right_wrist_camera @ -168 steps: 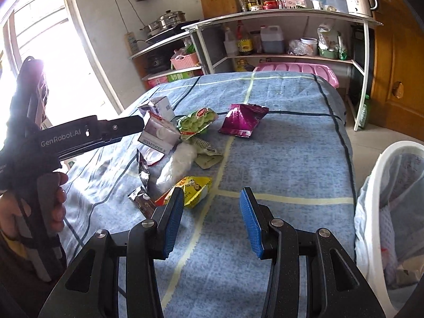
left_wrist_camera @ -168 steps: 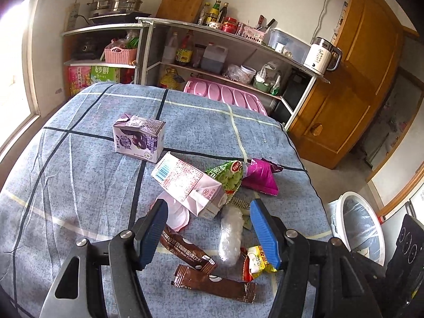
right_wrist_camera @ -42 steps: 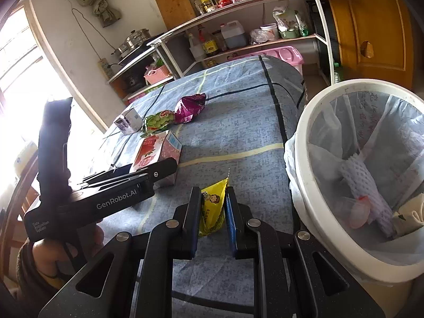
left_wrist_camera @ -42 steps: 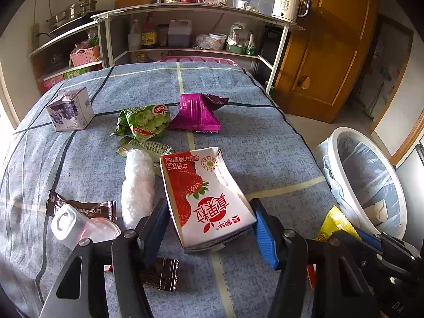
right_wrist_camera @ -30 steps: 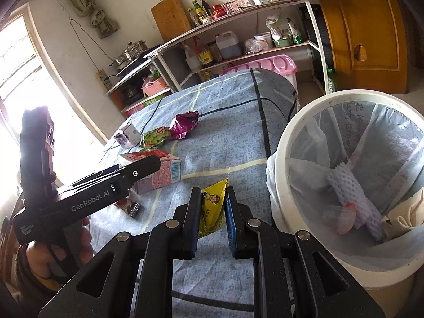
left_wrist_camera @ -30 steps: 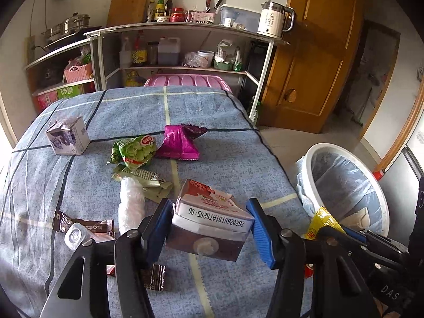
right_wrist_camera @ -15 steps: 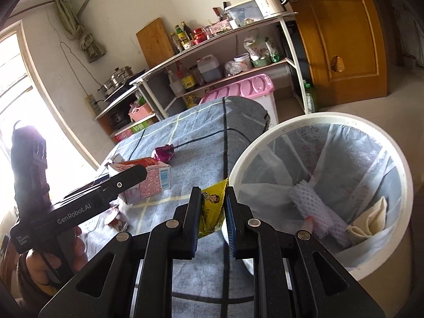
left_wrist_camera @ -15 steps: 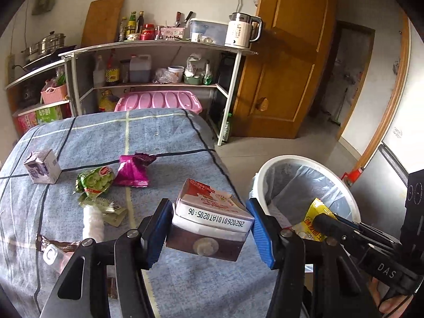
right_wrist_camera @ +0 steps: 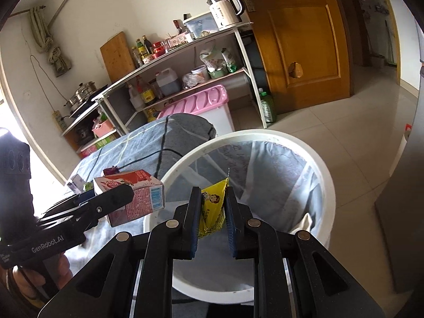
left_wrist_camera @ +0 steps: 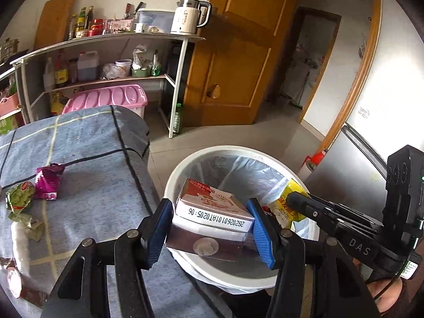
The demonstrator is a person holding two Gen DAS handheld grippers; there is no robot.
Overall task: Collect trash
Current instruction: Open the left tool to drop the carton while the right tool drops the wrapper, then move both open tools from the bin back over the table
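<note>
My left gripper [left_wrist_camera: 212, 228] is shut on a red and white strawberry milk carton [left_wrist_camera: 212, 206] and holds it over the near rim of the white trash bin [left_wrist_camera: 185, 164]. The carton also shows in the right wrist view [right_wrist_camera: 135, 193]. My right gripper [right_wrist_camera: 212, 220] holds a yellow snack wrapper [right_wrist_camera: 212, 206] above the bin [right_wrist_camera: 326, 175]; its jaws stand slightly wider than before, the wrapper still between them. The wrapper shows in the left wrist view [left_wrist_camera: 288, 206] too.
More trash lies on the blue checked table [left_wrist_camera: 92, 185]: a magenta packet [left_wrist_camera: 47, 180], a green packet [left_wrist_camera: 18, 196], a clear plastic roll [left_wrist_camera: 20, 241]. A shelf rack [left_wrist_camera: 106, 61], pink bin [left_wrist_camera: 106, 98] and wooden door [left_wrist_camera: 238, 66] stand behind.
Both grippers have swung right from the table to above the trash bin, carrying the carton and the wrapper. The right jaws have parted slightly.
</note>
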